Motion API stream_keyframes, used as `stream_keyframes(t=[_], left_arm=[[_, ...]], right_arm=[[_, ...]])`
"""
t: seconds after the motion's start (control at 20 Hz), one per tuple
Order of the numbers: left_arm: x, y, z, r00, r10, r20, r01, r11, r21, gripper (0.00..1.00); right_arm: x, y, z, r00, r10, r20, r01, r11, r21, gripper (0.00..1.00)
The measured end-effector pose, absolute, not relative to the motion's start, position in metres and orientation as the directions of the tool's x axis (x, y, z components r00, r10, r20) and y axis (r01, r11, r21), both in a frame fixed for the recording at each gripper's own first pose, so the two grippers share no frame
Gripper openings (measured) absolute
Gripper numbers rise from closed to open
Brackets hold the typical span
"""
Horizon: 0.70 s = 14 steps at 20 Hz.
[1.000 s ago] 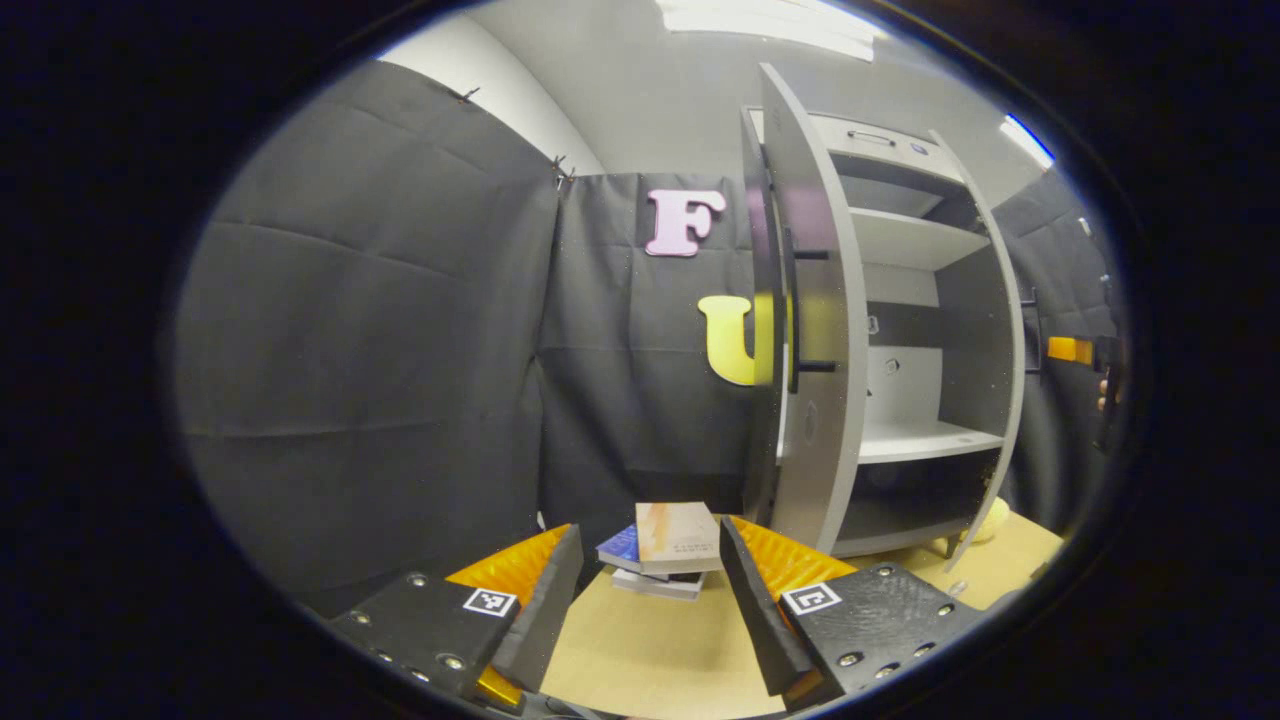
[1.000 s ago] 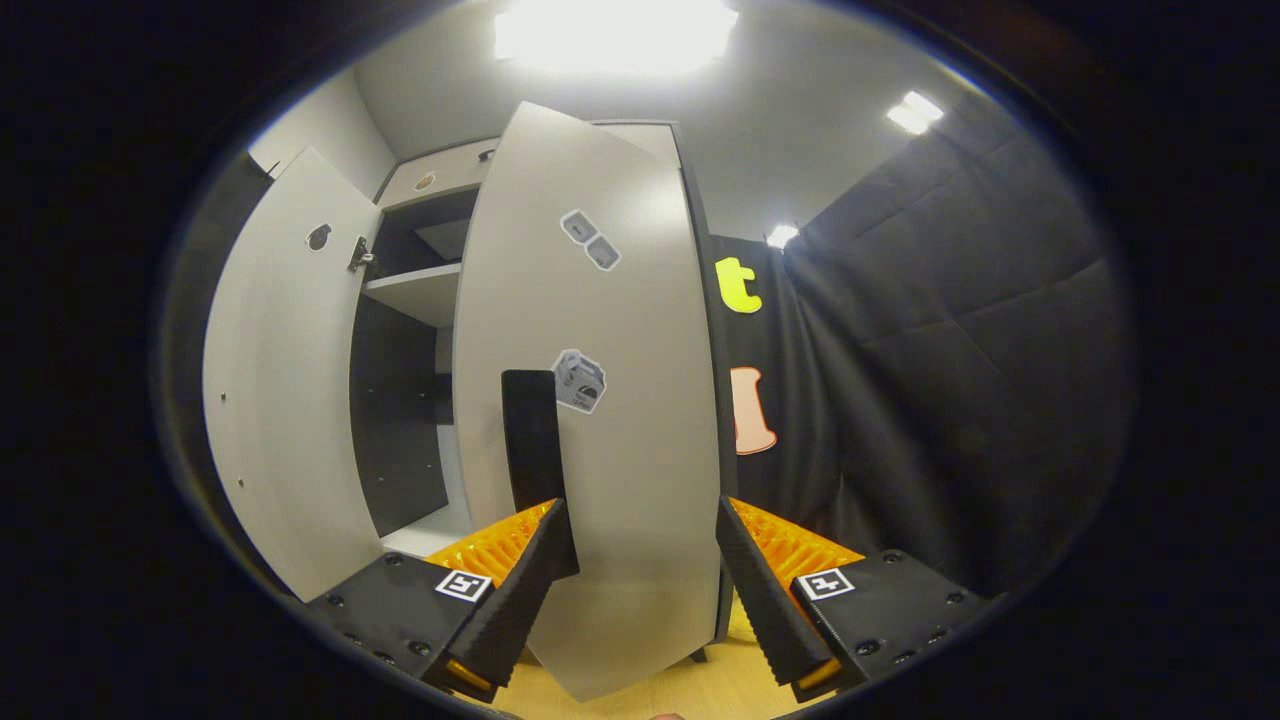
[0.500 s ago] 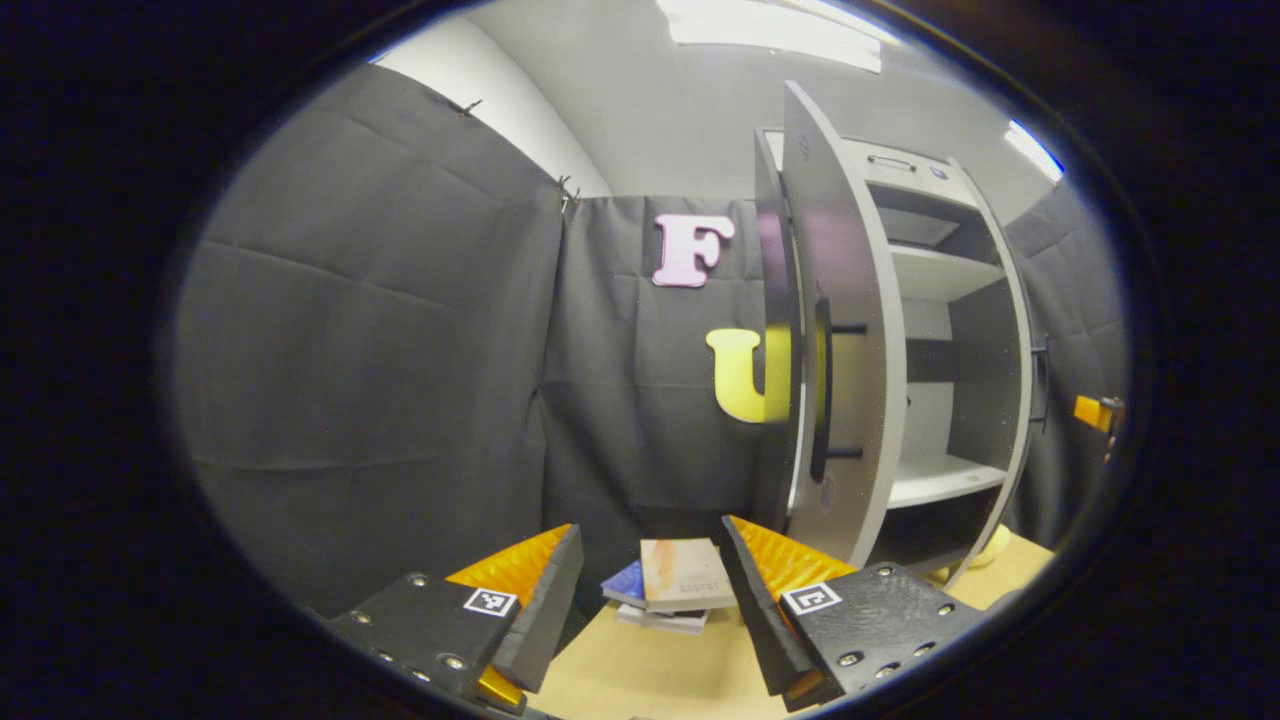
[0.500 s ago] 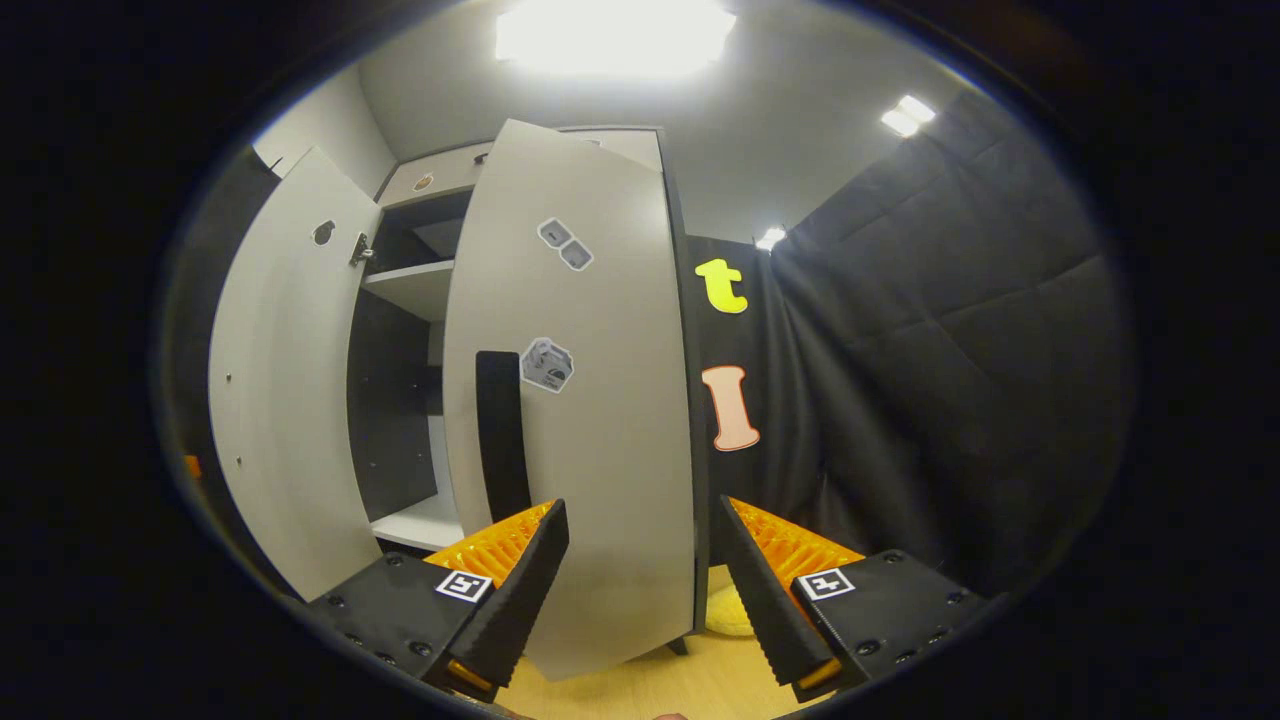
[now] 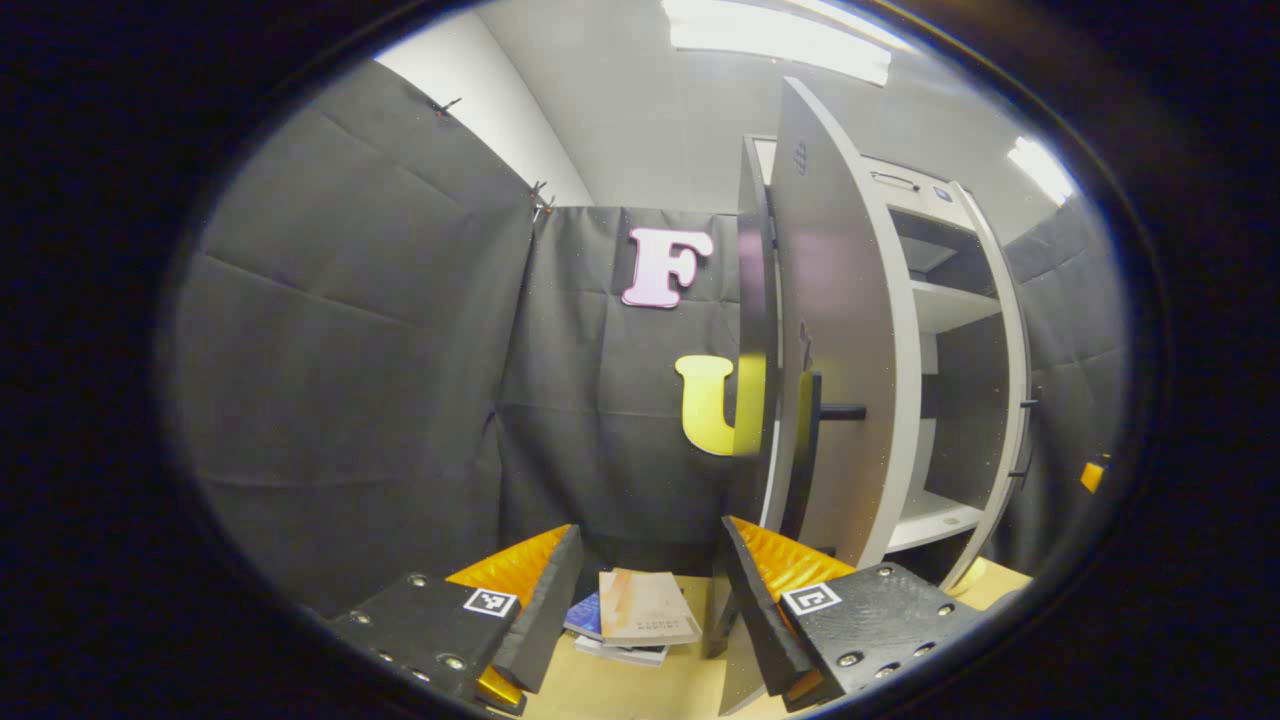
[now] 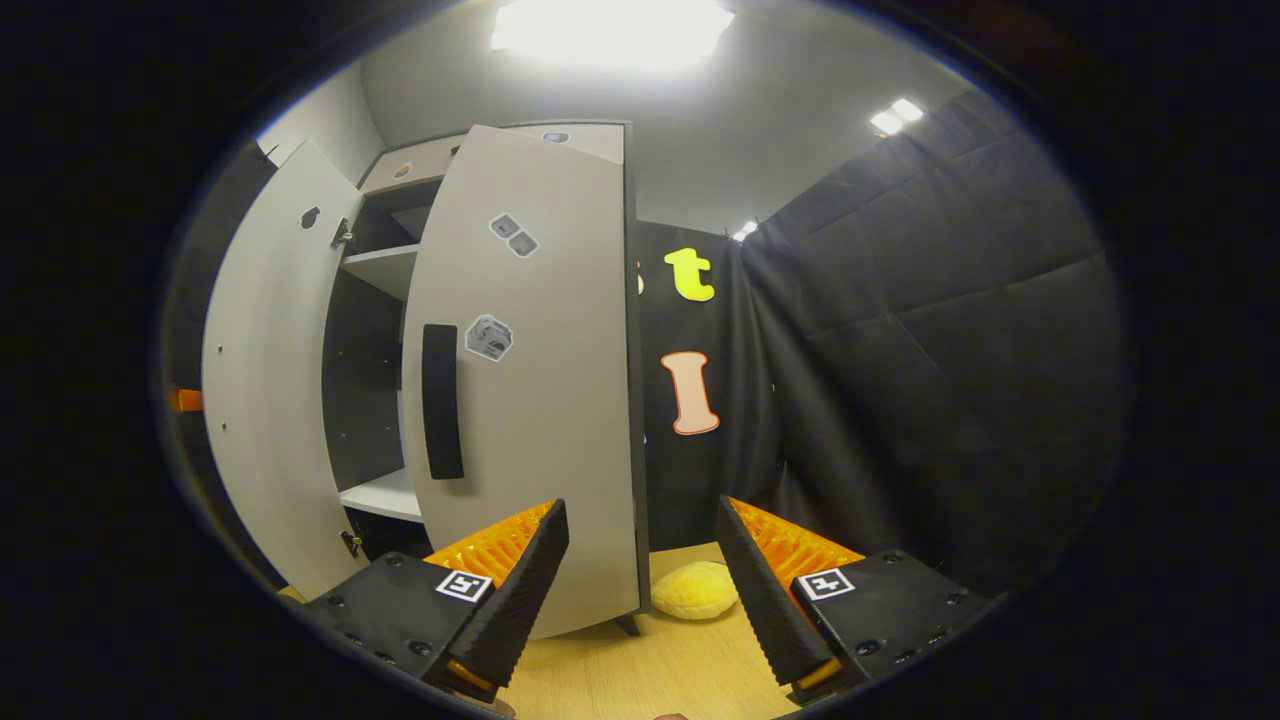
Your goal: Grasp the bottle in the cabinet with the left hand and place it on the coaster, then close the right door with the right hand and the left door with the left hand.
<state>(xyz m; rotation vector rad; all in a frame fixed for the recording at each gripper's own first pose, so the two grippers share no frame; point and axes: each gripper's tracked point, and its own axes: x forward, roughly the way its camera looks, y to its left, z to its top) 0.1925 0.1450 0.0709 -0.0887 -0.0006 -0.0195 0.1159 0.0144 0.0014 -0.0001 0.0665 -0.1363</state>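
Left gripper view: left gripper [image 5: 648, 600] low over a tan table [image 5: 660, 690], jaws wide apart, holding nothing. Between the fingers, farther off, a small stack of books [image 5: 635, 620] flat on the table. Just beyond the right finger, the left door [image 5: 835, 340] of a grey cabinet [image 5: 960, 300], swung out and seen nearly edge-on, a dark handle [image 5: 815, 440] on its face. Past it, pale shelves [image 5: 950, 305] and dark inner walls, nothing visible on the shelves. Black cloth [image 5: 380, 380] hung across the left and the far side, a white wall and ceiling lights above.

Right gripper view: right gripper [image 6: 640, 590] also spread wide and empty, low over the same wooden top [image 6: 640, 680]. Right door [image 6: 530, 380] partway shut, its front facing the camera, with a dark vertical handle [image 6: 441, 400] and small stickers. Left door [image 6: 265, 380] wide open at far left, inner face showing. A yellow soft lump [image 6: 695, 590] on the table beside the cabinet's near corner, between the fingers. Black cloth [image 6: 920, 380] on the right, a bright ceiling light [image 6: 610, 20] overhead.

Where the bottle and coaster are, cannot tell.
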Motion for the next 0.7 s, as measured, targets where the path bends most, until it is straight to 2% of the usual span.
stream_keyframes(t=[0.1, 0.15, 0.2, 0.35, 0.45, 0.5, 0.65, 0.7], left_arm=[[0.199, 0.131, 0.076, 0.999, -0.038, 0.009, 0.038, 0.997, -0.074, 0.87], [0.202, 0.13, 0.079, 1.0, -0.005, 0.017, 0.006, 0.999, -0.048, 0.87], [0.2, 0.133, 0.083, 1.0, 0.009, 0.025, -0.009, 1.0, -0.024, 0.81], [0.2, 0.127, 0.081, 1.0, 0.002, 0.023, -0.002, 0.999, -0.032, 0.8], [0.2, 0.119, 0.08, 1.0, -0.005, 0.014, 0.006, 0.998, -0.056, 0.8], [0.198, 0.114, 0.082, 1.0, -0.01, 0.017, 0.011, 0.998, -0.059, 0.8], [0.19, 0.087, 0.084, 0.999, -0.038, 0.029, 0.04, 0.998, -0.051, 0.81], [0.188, 0.079, 0.084, 0.998, -0.049, 0.031, 0.051, 0.998, -0.048, 0.87]], right_arm=[[0.11, 0.0, -0.001, 0.985, -0.154, -0.076, 0.153, 0.988, -0.012, 0.95], [0.107, -0.006, -0.002, 0.984, -0.157, -0.08, 0.157, 0.988, -0.011, 0.95], [0.105, -0.011, -0.002, 0.984, -0.158, -0.081, 0.158, 0.987, -0.008, 0.95], [0.101, -0.027, 0.0, 0.983, -0.168, -0.08, 0.168, 0.986, -0.015, 0.95], [0.101, -0.034, -0.002, 0.982, -0.168, -0.085, 0.166, 0.986, -0.021, 0.92], [0.1, -0.036, -0.002, 0.983, -0.165, -0.086, 0.164, 0.986, -0.02, 0.95], [0.102, -0.042, -0.003, 0.984, -0.154, -0.087, 0.153, 0.988, -0.018, 0.95], [0.104, -0.044, -0.004, 0.985, -0.152, -0.087, 0.151, 0.988, -0.017, 0.95]])
